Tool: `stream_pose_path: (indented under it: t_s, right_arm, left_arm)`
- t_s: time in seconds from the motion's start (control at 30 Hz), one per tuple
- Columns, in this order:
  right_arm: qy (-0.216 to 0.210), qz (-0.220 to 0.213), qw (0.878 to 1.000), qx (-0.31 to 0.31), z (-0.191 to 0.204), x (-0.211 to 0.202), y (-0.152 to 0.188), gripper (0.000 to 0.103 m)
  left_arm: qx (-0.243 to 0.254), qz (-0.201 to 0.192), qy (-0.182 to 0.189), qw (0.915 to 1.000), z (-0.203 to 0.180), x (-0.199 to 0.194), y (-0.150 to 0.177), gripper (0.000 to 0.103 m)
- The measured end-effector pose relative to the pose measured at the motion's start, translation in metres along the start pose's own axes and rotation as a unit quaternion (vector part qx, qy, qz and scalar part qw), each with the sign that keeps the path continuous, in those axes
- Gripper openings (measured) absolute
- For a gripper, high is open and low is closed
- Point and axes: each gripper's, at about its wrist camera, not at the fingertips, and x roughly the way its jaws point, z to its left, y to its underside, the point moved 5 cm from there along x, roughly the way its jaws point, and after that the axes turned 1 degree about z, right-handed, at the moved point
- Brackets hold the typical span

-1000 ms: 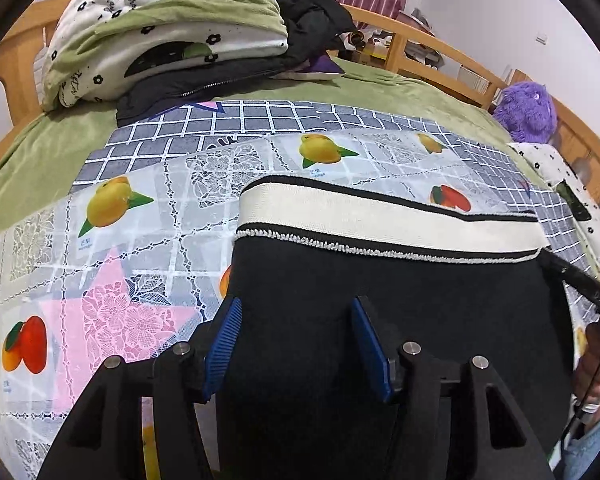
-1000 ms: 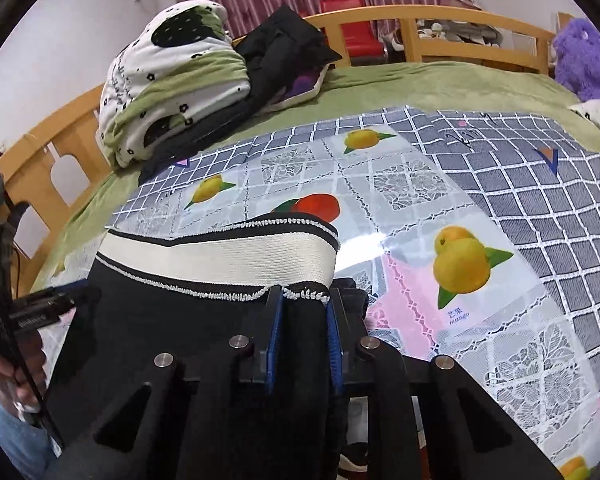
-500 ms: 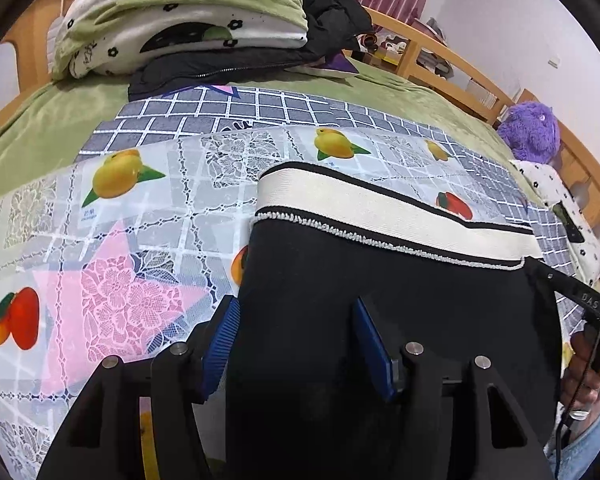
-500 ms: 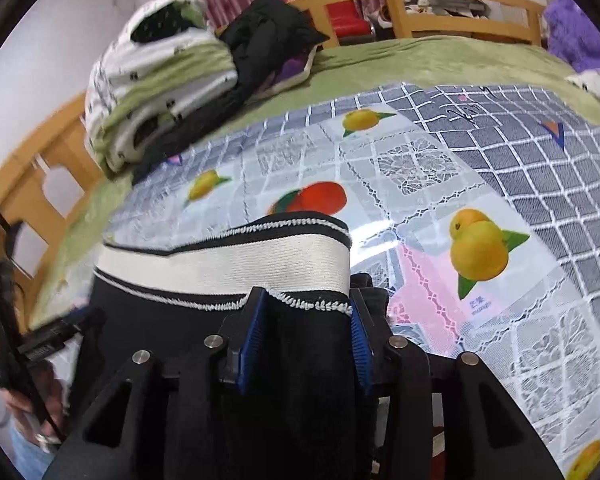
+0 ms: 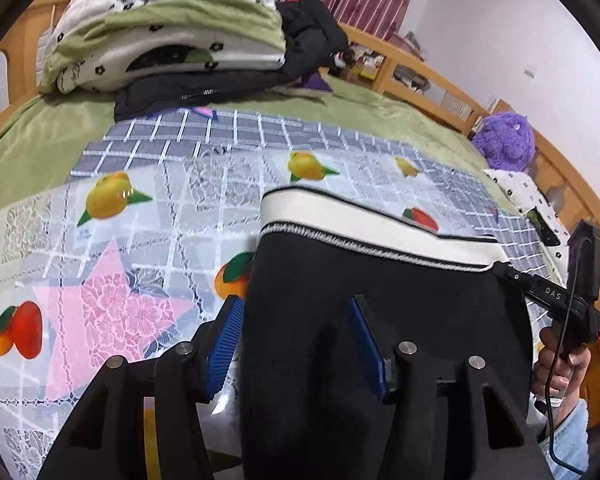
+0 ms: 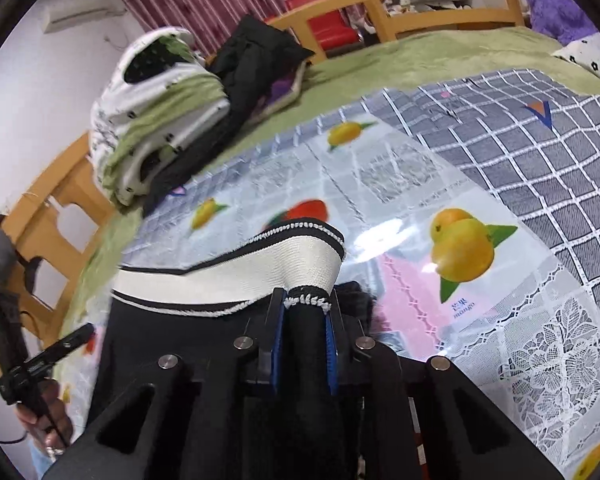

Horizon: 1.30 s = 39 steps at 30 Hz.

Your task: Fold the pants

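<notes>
Left wrist view: the black pants [image 5: 380, 280] lie on the fruit-print plastic cover [image 5: 140, 216] spread over the bed [image 5: 28, 152], white waistband [image 5: 364, 228] at the far end, edged in black trim. The left hand-held gripper [image 5: 300, 340] has a wide fold of the black fabric between its blue pads [image 5: 226, 344]; the cloth fills the gap from one pad to the other, so it reads as gripping the pants with the jaws fairly far apart, and they have just closed in slightly. At the right edge the right hand-held gripper [image 5: 540, 288] reaches the corner of the waistband, held by the person's hand [image 5: 556, 364] with a cable hanging from it. Background: a folded green-and-white quilt [image 5: 172, 28] on a black jacket [image 5: 228, 84] at the head of the bed, a purple plush toy [image 5: 504, 140] by the wooden bed frame [image 5: 420, 68]. Right wrist view: the right hand-held gripper [image 6: 305, 320] is clamped narrow on a bunched end of the pants [image 6: 180, 344] right at the lower trim of the waistband [image 6: 260, 272]; its jaws have just been closing, fabric squeezed between the pads. The waistband corner stands lifted and curled above the jaws, off the cover [image 6: 480, 184]. The left hand-held gripper [image 6: 70, 340] sits at the left edge of the pants, with the person's other hand [image 6: 48, 420] below it. Quilt [image 6: 156, 112] and jacket [image 6: 252, 60] sit at the far left of the bed [image 6: 420, 56]. Frame slightly motion-blurred on the left side.
</notes>
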Motion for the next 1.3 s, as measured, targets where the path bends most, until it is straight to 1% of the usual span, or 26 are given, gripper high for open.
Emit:
stream_pose_path:
  t_s: [0.07,0.1,0.17,0.23,0.27,0.37,0.4,0.5,0.57,0.6,0.63,0.67,0.73,0.77,0.8,0.87,0.9,0.93,1.0,1.07,1.1,1.17,1.2,1.23,1.27,1.3]
  right_arm:
    - [0.031,0.004,0.999,-0.026,0.003,-0.002,-0.002,0.029]
    - [0.034,0.001,0.999,-0.032,0.005,-0.009,-0.004,0.031]
    - [0.036,-0.008,0.999,-0.033,0.005,-0.016,-0.006,0.031]
    - [0.052,-0.038,0.997,-0.033,0.004,-0.032,-0.013,0.030]
    - [0.043,-0.038,0.998,-0.024,0.000,-0.032,-0.020,0.030]
    - [0.018,-0.002,1.000,-0.008,-0.003,-0.008,-0.025,0.030]
    - [0.009,0.004,1.000,-0.006,-0.002,-0.001,-0.024,0.030]
    - [0.009,0.017,1.000,-0.012,-0.001,0.012,-0.020,0.039]
    - [0.006,0.018,1.000,-0.018,-0.001,0.021,-0.017,0.038]
    - [-0.001,0.015,1.000,-0.016,-0.001,0.020,-0.019,0.031]
    - [-0.001,0.015,1.000,-0.016,-0.001,0.020,-0.019,0.023]
    - [-0.007,0.011,1.000,-0.016,0.000,0.017,-0.020,0.021]
    - [-0.038,-0.010,0.999,-0.020,0.008,-0.002,-0.027,0.019]
    - [-0.057,-0.022,0.998,-0.022,0.012,-0.012,-0.029,0.019]
    - [-0.060,-0.036,0.997,-0.033,0.014,-0.019,-0.032,0.018]
    - [-0.026,-0.050,0.997,-0.060,0.012,-0.018,-0.033,0.018]
    - [-0.009,-0.030,0.998,-0.049,0.001,-0.004,-0.032,0.018]
    - [-0.005,-0.003,1.000,-0.022,-0.014,0.014,-0.029,0.018]
    - [-0.010,0.026,0.999,0.020,-0.032,0.034,-0.023,0.020]
    - [-0.003,0.029,0.999,0.019,-0.029,0.030,-0.027,0.021]
    - [0.027,0.029,0.999,-0.006,-0.021,0.027,-0.028,0.025]
    - [0.078,0.014,0.996,-0.049,-0.010,0.015,-0.030,0.027]
    - [0.085,-0.002,0.995,-0.055,-0.005,0.004,-0.031,0.027]
    - [0.080,-0.023,0.995,-0.058,0.002,-0.010,-0.033,0.027]
    - [0.069,-0.036,0.995,-0.062,0.006,-0.018,-0.034,0.027]
    - [0.053,-0.050,0.995,-0.072,0.013,-0.026,-0.034,0.027]
  left_arm:
    - [-0.012,0.010,-0.001,0.9999,0.005,0.005,0.000,0.052]
    - [-0.016,0.011,0.000,0.9998,0.007,0.004,-0.001,0.052]
    - [-0.016,0.006,0.009,0.9998,0.008,0.003,-0.010,0.053]
    - [-0.001,0.009,0.019,0.9998,0.004,0.007,-0.022,0.053]
    - [0.007,0.017,0.016,0.9997,0.002,0.014,-0.028,0.053]
    - [0.006,0.036,-0.005,0.9993,0.007,0.037,-0.041,0.053]
    - [-0.001,0.044,0.000,0.9990,0.010,0.045,-0.043,0.053]
    - [-0.022,0.052,0.028,0.9980,0.019,0.060,-0.041,0.058]
    - [-0.028,0.048,0.041,0.9976,0.021,0.066,-0.038,0.059]
    - [-0.031,0.050,0.048,0.9971,0.022,0.069,-0.037,0.057]
    - [-0.034,0.051,0.060,0.9963,0.021,0.071,-0.037,0.045]
    - [-0.034,0.053,0.082,0.9946,0.018,0.072,-0.037,0.035]
    - [-0.026,0.042,0.084,0.9952,0.013,0.064,-0.040,0.028]
    - [-0.018,0.029,0.087,0.9956,0.008,0.055,-0.043,0.027]
    - [-0.011,0.018,0.087,0.9960,0.003,0.049,-0.046,0.027]
    - [0.005,0.004,0.091,0.9958,-0.005,0.048,-0.049,0.028]
    - [0.003,0.012,0.089,0.9960,-0.005,0.057,-0.048,0.029]
    - [-0.012,0.033,0.075,0.9966,-0.001,0.072,-0.042,0.031]
    - [-0.024,0.039,0.073,0.9963,0.002,0.081,-0.037,0.036]
    - [-0.014,0.037,0.063,0.9972,0.000,0.074,-0.039,0.040]
    - [-0.008,0.036,0.054,0.9979,-0.002,0.069,-0.041,0.040]
    - [0.007,0.008,0.025,0.9996,-0.006,0.047,-0.047,0.037]
    - [0.017,-0.007,0.018,0.9997,-0.008,0.039,-0.049,0.037]
    - [0.034,-0.028,0.011,0.9990,-0.015,0.028,-0.052,0.041]
    - [0.048,-0.040,0.011,0.9980,-0.022,0.022,-0.054,0.049]
    - [0.056,-0.045,0.011,0.9974,-0.026,0.020,-0.056,0.051]
